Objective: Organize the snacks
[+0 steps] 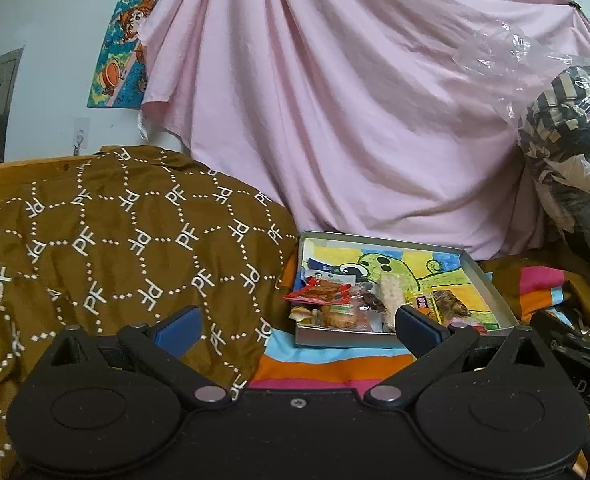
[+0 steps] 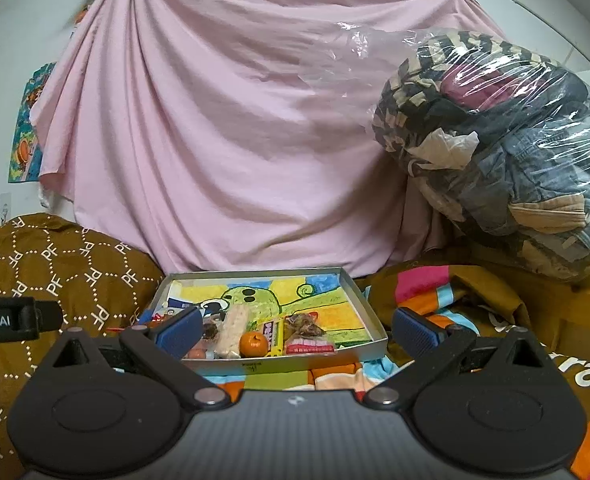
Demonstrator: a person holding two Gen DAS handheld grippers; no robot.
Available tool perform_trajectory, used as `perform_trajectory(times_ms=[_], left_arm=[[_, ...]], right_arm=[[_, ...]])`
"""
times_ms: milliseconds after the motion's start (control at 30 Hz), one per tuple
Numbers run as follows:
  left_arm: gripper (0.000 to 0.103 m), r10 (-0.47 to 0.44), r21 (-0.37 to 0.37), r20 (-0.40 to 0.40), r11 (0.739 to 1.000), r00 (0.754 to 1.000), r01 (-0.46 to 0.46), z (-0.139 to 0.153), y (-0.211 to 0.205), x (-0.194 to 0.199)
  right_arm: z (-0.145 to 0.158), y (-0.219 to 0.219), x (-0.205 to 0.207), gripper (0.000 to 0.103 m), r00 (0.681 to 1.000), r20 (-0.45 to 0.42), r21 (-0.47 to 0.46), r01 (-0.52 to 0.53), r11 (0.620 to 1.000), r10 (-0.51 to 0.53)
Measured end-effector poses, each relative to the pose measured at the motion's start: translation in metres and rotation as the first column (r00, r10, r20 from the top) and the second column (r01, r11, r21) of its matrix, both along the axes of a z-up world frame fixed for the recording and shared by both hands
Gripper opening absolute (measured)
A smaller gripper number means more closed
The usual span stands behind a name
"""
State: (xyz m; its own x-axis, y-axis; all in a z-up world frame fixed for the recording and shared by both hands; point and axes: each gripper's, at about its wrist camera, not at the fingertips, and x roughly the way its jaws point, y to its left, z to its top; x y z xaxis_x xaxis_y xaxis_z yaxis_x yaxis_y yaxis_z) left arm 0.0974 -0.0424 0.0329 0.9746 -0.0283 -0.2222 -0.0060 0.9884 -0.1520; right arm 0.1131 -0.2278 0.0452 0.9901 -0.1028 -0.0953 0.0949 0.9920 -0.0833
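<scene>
A pink sheet (image 2: pixel 223 128) drapes the white wall (image 1: pixel 47 20) behind.

Pink sheet (image 2: pixel 223 128) far behind; brown blanket (image 1: pixel 107 240) with white dotted hexagons left; grey tray (image 2: pixel 369 320) lined yellow-green; orange fruit (image 2: pixel 254 344) near.

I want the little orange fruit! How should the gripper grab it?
Grip the small round orange fruit across its middle, coming from above with the right gripper. It sits at the near wall of the shallow grey box, snack packets crowding both sides, only its top free.
</scene>
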Motion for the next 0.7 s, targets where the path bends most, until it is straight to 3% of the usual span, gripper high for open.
perform_trajectory(times_ms=[267, 700], left_arm=[[0.102, 0.002, 0.018, 0.001, 1.0, 1.0, -0.002, -0.003, 0.002, -0.022], [0.102, 0.004, 0.087, -0.014, 0.996, 1.0, -0.003, -0.012, 0.009, -0.062]], right_arm=[[-0.002, 0.001, -0.022, 0.103, 1.0, -0.012, -0.012, -0.018, 1.0, 0.017], [-0.007, -0.002, -0.054, 0.103, 0.996, -0.066, 0.058, -0.056, 0.997, 0.06]])
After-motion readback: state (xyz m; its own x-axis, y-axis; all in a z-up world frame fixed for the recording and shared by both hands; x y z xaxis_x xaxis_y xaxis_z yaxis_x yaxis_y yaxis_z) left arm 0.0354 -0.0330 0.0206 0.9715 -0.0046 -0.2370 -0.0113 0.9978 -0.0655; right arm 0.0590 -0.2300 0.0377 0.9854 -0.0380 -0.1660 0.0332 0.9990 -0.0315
